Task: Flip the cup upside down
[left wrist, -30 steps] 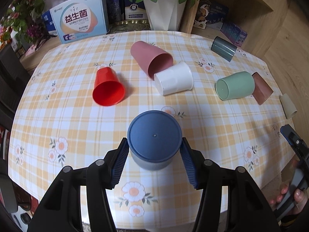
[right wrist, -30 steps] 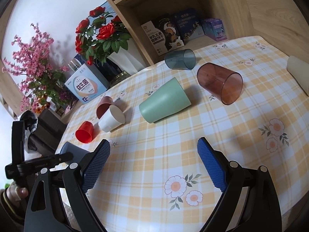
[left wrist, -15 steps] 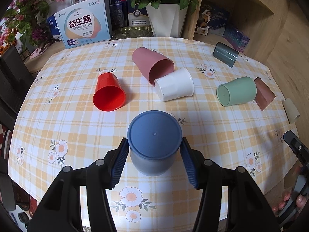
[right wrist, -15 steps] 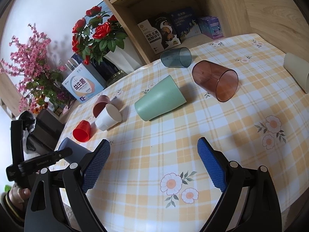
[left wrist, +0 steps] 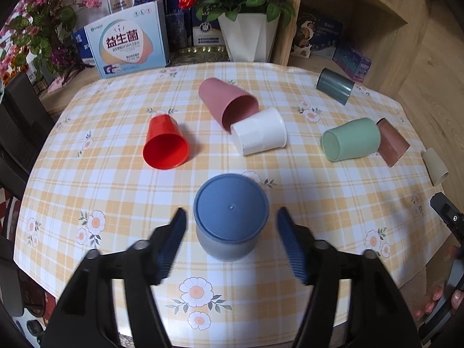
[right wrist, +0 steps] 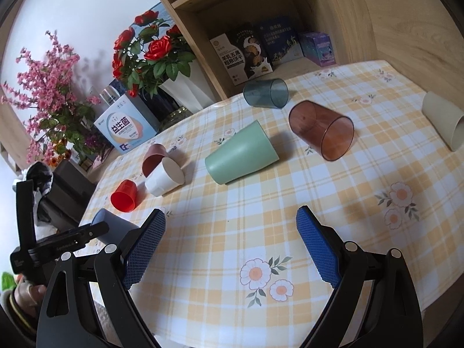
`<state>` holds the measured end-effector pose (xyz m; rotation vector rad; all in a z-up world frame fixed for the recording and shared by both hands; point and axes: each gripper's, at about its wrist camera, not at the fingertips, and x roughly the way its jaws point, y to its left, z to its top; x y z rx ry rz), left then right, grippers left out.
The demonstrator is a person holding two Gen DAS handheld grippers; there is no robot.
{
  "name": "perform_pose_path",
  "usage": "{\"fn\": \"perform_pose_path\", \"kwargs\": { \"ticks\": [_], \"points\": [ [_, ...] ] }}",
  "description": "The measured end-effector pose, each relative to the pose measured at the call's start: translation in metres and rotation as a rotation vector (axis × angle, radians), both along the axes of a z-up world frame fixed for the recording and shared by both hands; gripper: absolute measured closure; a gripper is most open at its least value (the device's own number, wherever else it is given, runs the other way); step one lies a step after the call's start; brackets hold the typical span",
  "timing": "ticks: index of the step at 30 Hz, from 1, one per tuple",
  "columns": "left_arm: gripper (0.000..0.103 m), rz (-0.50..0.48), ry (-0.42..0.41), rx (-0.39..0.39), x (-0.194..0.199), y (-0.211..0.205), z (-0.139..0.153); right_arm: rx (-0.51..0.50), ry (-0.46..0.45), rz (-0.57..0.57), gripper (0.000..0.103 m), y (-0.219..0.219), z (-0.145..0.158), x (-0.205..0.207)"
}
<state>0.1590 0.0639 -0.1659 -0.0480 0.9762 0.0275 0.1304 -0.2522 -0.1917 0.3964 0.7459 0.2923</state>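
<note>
A blue cup (left wrist: 231,216) stands upside down on the checked tablecloth (left wrist: 87,179), base up. My left gripper (left wrist: 230,226) is open; its blue pads (left wrist: 174,240) stand apart on either side of the cup, not touching it. The blue cup also shows at the left in the right wrist view (right wrist: 111,227), partly hidden by the left gripper's body. My right gripper (right wrist: 230,246) is open and empty above the tablecloth's near edge.
Several cups lie on their sides: red (left wrist: 165,145), pink (left wrist: 227,105), white (left wrist: 259,134), green (left wrist: 351,139), brown clear (right wrist: 322,130), grey clear (right wrist: 265,92), cream (right wrist: 443,120). A white vase of roses (left wrist: 246,34), boxes and a wooden shelf stand behind the table.
My left gripper's jaws have opened and let go of the blue cup, which stands upside down on the table. My right gripper has drifted slightly, staying open.
</note>
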Motion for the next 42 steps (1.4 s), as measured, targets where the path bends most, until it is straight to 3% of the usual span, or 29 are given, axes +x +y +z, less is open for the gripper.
{"fn": "perform_pose_path", "kwargs": {
  "ticks": [5, 11, 19, 24, 32, 42],
  "points": [
    [0.012, -0.022, -0.075, 0.016, -0.014, -0.010, 0.030, 0.004, -0.014, -0.026, 0.014, -0.010, 0.021, -0.011],
    [0.008, -0.040, -0.191, 0.015, -0.039, -0.017, 0.077, -0.054, -0.010, -0.046, 0.014, -0.018, 0.060, -0.030],
    [0.006, -0.044, -0.360, 0.097, -0.090, -0.036, 0.148, -0.190, -0.100, -0.060, 0.014, -0.012, 0.133, -0.065],
    [0.006, -0.054, -0.438, 0.097, -0.123, -0.043, 0.180, -0.239, -0.138, -0.061, 0.014, -0.002, 0.165, -0.083],
    [0.006, -0.040, -0.492, 0.100, -0.158, -0.041, 0.198, -0.314, -0.204, -0.056, 0.014, 0.015, 0.188, -0.112],
    [0.006, -0.030, -0.483, 0.082, -0.161, -0.040, 0.197, -0.329, -0.210, -0.061, 0.014, 0.017, 0.194, -0.119]
  ]
}}
